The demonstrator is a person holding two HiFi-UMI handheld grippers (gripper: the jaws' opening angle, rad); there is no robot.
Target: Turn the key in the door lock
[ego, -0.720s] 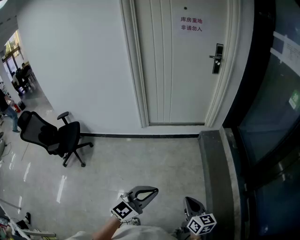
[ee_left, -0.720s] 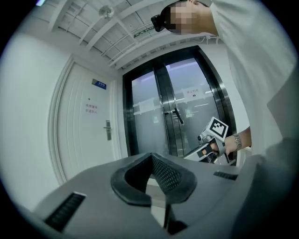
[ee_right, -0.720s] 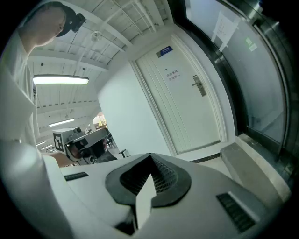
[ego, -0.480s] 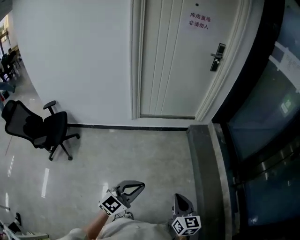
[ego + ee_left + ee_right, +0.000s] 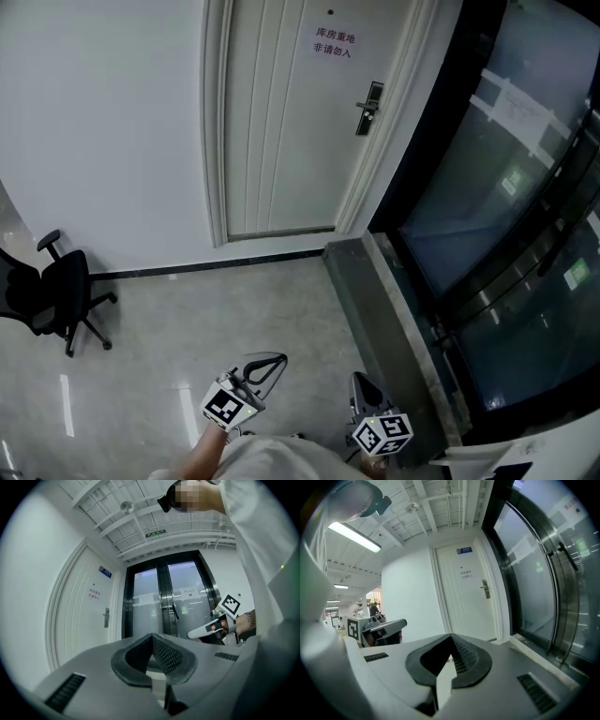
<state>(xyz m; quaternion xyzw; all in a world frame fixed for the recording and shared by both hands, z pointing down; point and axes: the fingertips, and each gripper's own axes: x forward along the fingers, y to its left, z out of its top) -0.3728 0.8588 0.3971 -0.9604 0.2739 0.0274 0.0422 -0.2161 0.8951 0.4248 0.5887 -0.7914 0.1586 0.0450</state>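
The white door (image 5: 281,122) stands far ahead, with its dark lock plate and lever handle (image 5: 368,105) on its right side. No key can be made out at this distance. My left gripper (image 5: 270,360) and right gripper (image 5: 363,382) hang low over the floor, well short of the door, both empty. The left gripper view looks past shut jaws (image 5: 151,635) to the lock (image 5: 106,617) in the distance. In the right gripper view the jaws (image 5: 451,637) meet at their tips, and the lock (image 5: 485,588) lies far beyond them.
A sign with red print (image 5: 334,44) hangs on the door. A black office chair (image 5: 52,291) stands at the left on the glossy floor. Dark glass doors (image 5: 487,187) and a raised grey sill (image 5: 375,291) run along the right.
The head view has swung right: the door and chair slid left in the picture and more of the glass doors shows. Both grippers stay low and shut.
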